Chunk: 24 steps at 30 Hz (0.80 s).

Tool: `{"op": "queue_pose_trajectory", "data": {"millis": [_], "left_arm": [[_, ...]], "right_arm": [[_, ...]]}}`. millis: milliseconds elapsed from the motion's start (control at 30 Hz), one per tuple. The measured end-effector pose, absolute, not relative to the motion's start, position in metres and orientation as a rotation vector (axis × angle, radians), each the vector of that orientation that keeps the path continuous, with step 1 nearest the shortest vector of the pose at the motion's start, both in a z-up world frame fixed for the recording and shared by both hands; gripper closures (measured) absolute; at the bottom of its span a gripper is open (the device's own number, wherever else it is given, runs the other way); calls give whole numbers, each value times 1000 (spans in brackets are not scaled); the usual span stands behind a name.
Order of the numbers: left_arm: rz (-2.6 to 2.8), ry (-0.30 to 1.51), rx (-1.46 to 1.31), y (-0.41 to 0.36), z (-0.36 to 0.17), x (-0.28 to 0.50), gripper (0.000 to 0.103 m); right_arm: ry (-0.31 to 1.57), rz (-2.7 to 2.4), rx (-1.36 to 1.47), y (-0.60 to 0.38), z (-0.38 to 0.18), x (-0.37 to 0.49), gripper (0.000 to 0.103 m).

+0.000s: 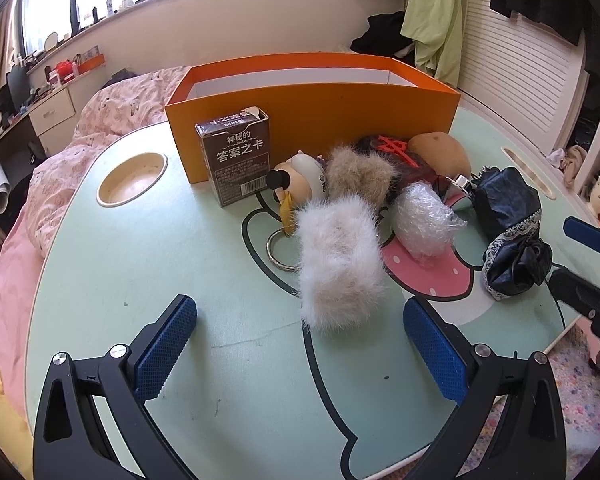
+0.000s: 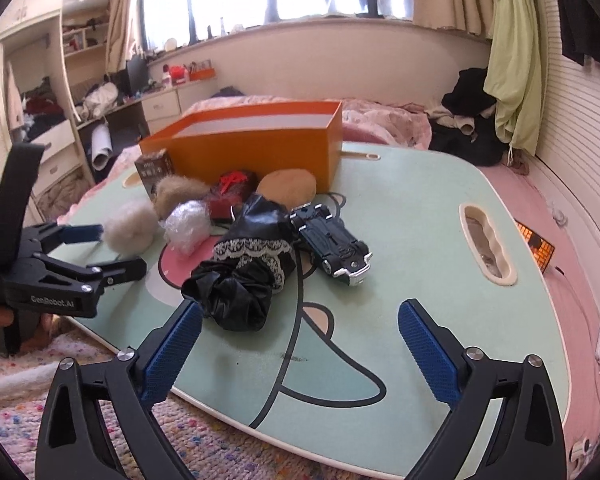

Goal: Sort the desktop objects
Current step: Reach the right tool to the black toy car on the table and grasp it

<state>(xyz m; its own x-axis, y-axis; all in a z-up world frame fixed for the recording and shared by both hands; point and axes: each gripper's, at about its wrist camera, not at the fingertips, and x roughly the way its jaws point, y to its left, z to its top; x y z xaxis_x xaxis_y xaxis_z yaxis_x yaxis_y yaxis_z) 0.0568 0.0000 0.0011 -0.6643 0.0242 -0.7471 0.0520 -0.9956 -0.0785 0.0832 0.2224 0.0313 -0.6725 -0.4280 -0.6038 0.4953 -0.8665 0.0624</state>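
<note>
Your left tongs point(image 1: 300, 354) stand released over the near part of the green table point(image 1: 140, 280), with nothing between the two blue pads. Your right tongs point(image 2: 300, 350) are also released and hold nothing; they hang over the near edge of the table, just in front of the black cloth with lace trim point(image 2: 246, 276).

On the table you have one orange box point(image 1: 316, 120), open at the top, standing at the far side. In front of it, all outside the box, lies one cluster of things. There are two fur balls: one white fur ball point(image 1: 340, 264) nearest to your left tongs, and one brown fur ball point(image 1: 358, 174) just behind it. There is one dark card box point(image 1: 236, 160), upright, touching the front wall of the orange box. One small figure point(image 1: 300, 178) lies beside it, with one metal ring point(image 1: 278, 250) near. One bubble-wrap bundle point(image 1: 422, 218) rests on the pink drawing. One red and black item point(image 1: 396, 148) and one tan round pad point(image 1: 440, 150) lie close to the orange wall. One toy car point(image 2: 332, 242) lies upside down, right of the black cloth.
</note>
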Motion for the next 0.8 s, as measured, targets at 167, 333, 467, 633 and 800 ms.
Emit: {"op": "queue_pose_trajectory", "data": {"millis": [167,333,467,633,800], "left_arm": [[-2852,140,1278,1,1,57,0],[-2857,133,1273,1,1,57,0],[-2858,130,1273,2,1,57,0],[-2858,127,1274,2,0,57,0],[-2861,121,1272,2,0,57,0]], "right_arm": [[40,-2519,853,233,37,72,31],[-1,-2559,956,237,49,37,43],[155,-2547,1010,216,48,25,44],[144,-2446,1090,204,39,10,44],[216,-2435,1113,195,29,8,60]]}}
